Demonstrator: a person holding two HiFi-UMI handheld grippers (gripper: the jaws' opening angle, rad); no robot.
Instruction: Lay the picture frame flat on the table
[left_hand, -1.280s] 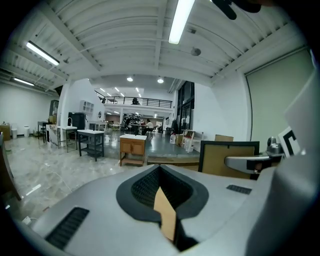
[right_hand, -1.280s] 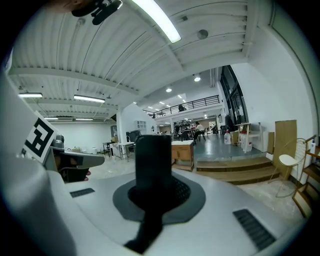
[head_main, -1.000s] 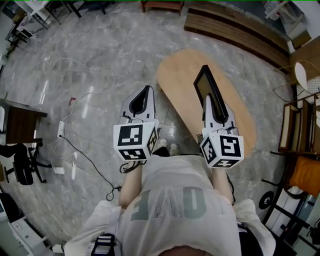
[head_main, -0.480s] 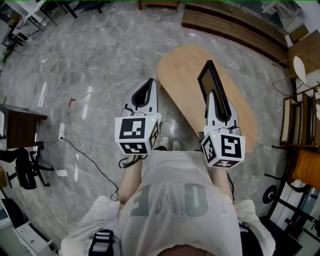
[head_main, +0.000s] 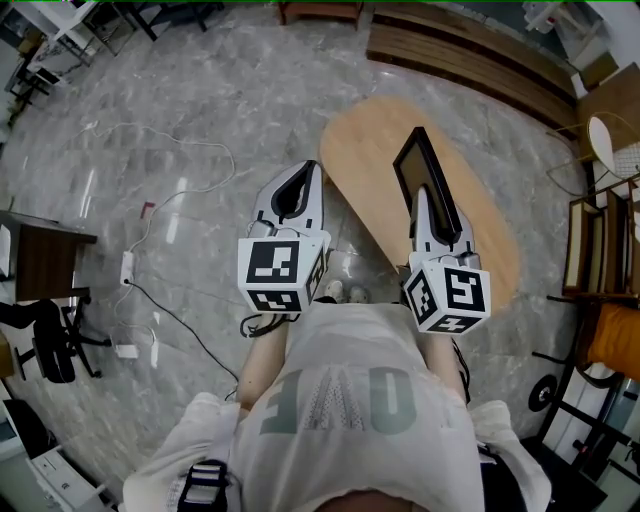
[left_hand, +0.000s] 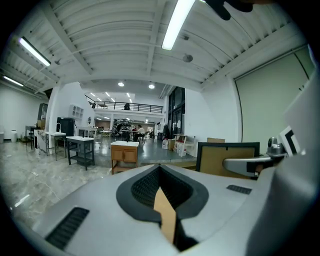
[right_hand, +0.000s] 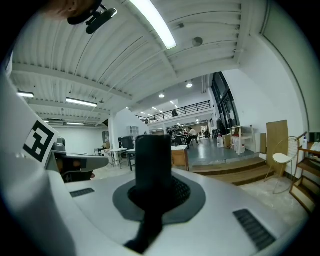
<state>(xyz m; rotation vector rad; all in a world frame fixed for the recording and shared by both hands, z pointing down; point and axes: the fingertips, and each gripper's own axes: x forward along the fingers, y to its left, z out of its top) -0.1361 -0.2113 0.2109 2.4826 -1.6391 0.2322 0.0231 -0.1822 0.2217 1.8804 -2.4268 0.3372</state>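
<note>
Floor: grey veined marble floor (head_main: 200, 110), glossy, spreading from 9 to 12 o'clock around the person.
Table: oval table (head_main: 365, 150) of pale wood, at 1 o'clock from the person.
Steps: long wooden steps (head_main: 470, 60) beyond the table, at 1 o'clock near the top edge.
Left side: a dark desk (head_main: 35, 250) at 9 o'clock; a white cable (head_main: 180, 140) and a power strip (head_main: 127, 265) lie on the floor at 10 o'clock.
Right side: a wooden shelf (head_main: 585, 250) at 3 o'clock; a white chair (head_main: 603, 150) at 2 o'clock.
Hall: the gripper views show a tall white hall with a ribbed ceiling, a strip light (left_hand: 177, 25), a mezzanine railing (left_hand: 125, 106) and a wooden cabinet (left_hand: 125, 155) further back.
Picture frame: the black-edged picture frame (head_main: 420, 170) stands on edge over the table at 1 o'clock, steeply tilted and not flat. Whether its lower edge touches the tabletop cannot be told.
Right gripper: the right gripper (head_main: 421, 197) has its jaws closed on the frame. In the right gripper view, the frame's black edge rises between them.
Left gripper: the left gripper (head_main: 300, 178) is at 11 o'clock, over the floor just beside the table's near rim. Its jaws are together. A thin tan strip shows at the seam; what it is cannot be told.
Writing: each gripper's cube bears black-and-white square markers. The person's shirt (head_main: 340, 400) carries large pale letters, seen upside down and too foreshortened to read surely.
</note>
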